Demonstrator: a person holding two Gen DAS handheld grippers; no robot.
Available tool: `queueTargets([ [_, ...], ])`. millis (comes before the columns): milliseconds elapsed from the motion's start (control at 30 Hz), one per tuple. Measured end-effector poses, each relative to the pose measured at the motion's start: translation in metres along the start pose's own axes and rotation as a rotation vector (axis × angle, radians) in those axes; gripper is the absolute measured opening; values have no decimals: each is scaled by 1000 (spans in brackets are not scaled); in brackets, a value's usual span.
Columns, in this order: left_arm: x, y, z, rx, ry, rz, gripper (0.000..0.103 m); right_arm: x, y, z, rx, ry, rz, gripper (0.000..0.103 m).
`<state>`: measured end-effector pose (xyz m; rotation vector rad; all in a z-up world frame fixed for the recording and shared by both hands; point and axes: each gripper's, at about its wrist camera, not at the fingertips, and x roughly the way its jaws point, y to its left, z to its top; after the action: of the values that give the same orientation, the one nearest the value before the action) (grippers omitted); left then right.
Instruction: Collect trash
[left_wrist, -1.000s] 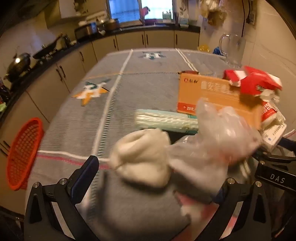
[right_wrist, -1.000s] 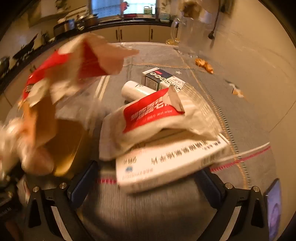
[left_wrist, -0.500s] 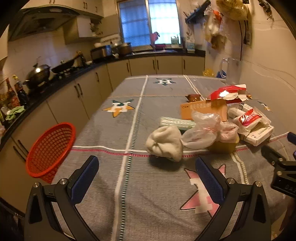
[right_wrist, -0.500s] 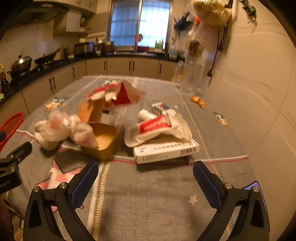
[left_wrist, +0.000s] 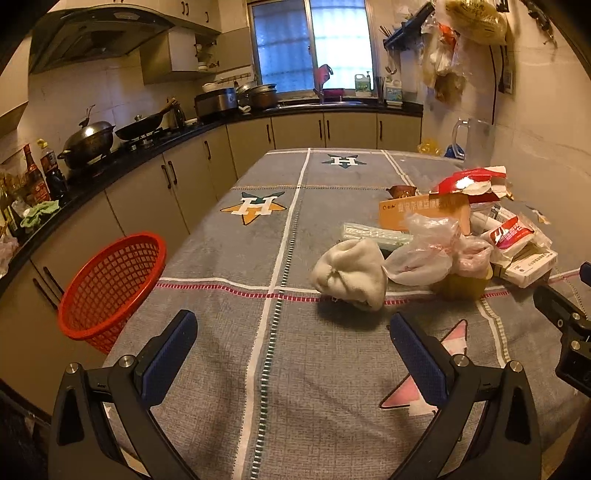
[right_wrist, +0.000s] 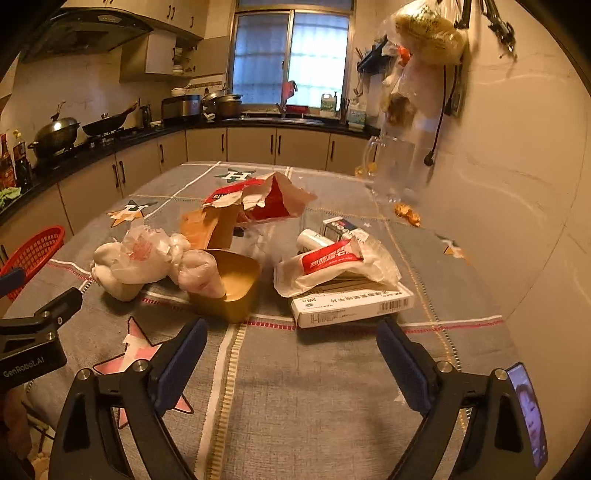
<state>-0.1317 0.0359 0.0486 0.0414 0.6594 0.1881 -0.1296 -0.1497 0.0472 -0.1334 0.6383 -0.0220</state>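
Note:
A heap of trash lies on the grey star-patterned tablecloth (left_wrist: 280, 369). It holds a white crumpled wad (left_wrist: 349, 273), a clear plastic bag (left_wrist: 424, 251), a gold tub (right_wrist: 236, 288), an orange carton (left_wrist: 424, 212), a torn red-and-white packet (right_wrist: 266, 199), a red-labelled sachet (right_wrist: 332, 258) and a white medicine box (right_wrist: 351, 306). My left gripper (left_wrist: 291, 332) is open short of the wad, with only cloth between its fingers. My right gripper (right_wrist: 291, 332) is just short of the medicine box. Its jaws are closing and nothing is between them. A red mesh basket (left_wrist: 110, 288) stands off the table's left edge.
A glass jug (right_wrist: 391, 166) and orange scraps (right_wrist: 406, 216) sit at the table's far right by the wall. Kitchen counters with pans run along the left and back. A phone (right_wrist: 528, 406) is clipped to the right gripper. A green roll (left_wrist: 373, 234) lies behind the wad.
Both grippers pulled back from the heap and tilted upward, so the trash now sits farther off and the whole table and basket show. In the last half second they hardly shifted.

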Motion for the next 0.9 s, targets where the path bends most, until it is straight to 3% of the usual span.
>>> queueTargets([
  [367, -12, 8, -13, -12, -69, 6, 103, -10, 14, -12, -28, -69, 52, 95],
  [900, -10, 11, -19, -9, -66, 22, 103, -7, 17, -15, -43, -57, 53, 95],
])
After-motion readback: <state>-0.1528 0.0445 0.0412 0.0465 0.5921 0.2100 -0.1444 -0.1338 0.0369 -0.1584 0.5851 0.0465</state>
